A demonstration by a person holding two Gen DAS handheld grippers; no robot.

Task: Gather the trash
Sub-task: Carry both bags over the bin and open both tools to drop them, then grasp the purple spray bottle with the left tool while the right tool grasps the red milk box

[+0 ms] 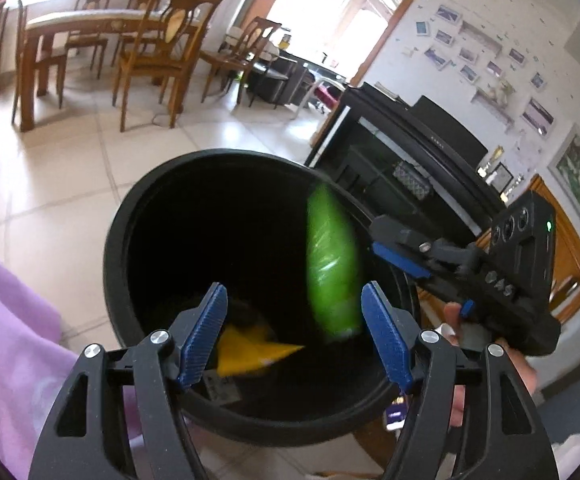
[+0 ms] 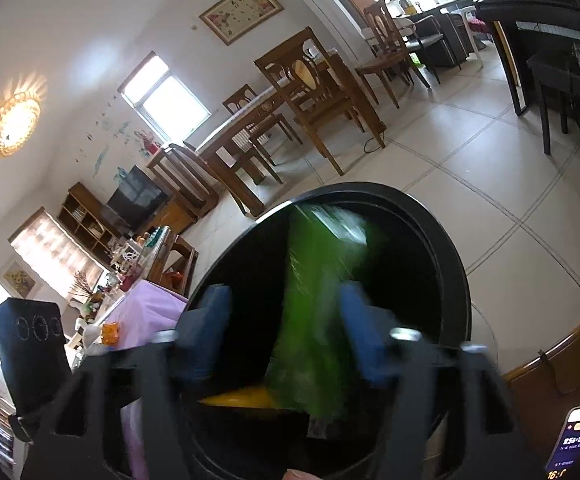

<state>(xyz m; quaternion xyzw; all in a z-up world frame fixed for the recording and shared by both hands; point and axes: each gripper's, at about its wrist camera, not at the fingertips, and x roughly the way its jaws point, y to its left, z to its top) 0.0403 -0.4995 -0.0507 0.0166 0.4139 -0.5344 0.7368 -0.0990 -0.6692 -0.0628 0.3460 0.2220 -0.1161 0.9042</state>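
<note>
Left gripper (image 1: 294, 334) and right gripper (image 2: 286, 334), both spread and empty, over the black bin (image 1: 118, 216); green wrapper (image 1: 332, 264) dropping in (blurred), yellow scrap (image 1: 250, 350) inside; this drop nearly done.

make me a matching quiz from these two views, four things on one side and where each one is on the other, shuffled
Things:
1. green bottle
2. yellow wrapper
3. bin
4. phone

Places:
A. standing on the tiled floor
B. lying low inside the bin
C. bottom right corner of the right wrist view, screen lit
D. blurred in the bin's mouth, no tool touching it

Pairs: 1-D, 2-B, 3-A, 4-C
</note>
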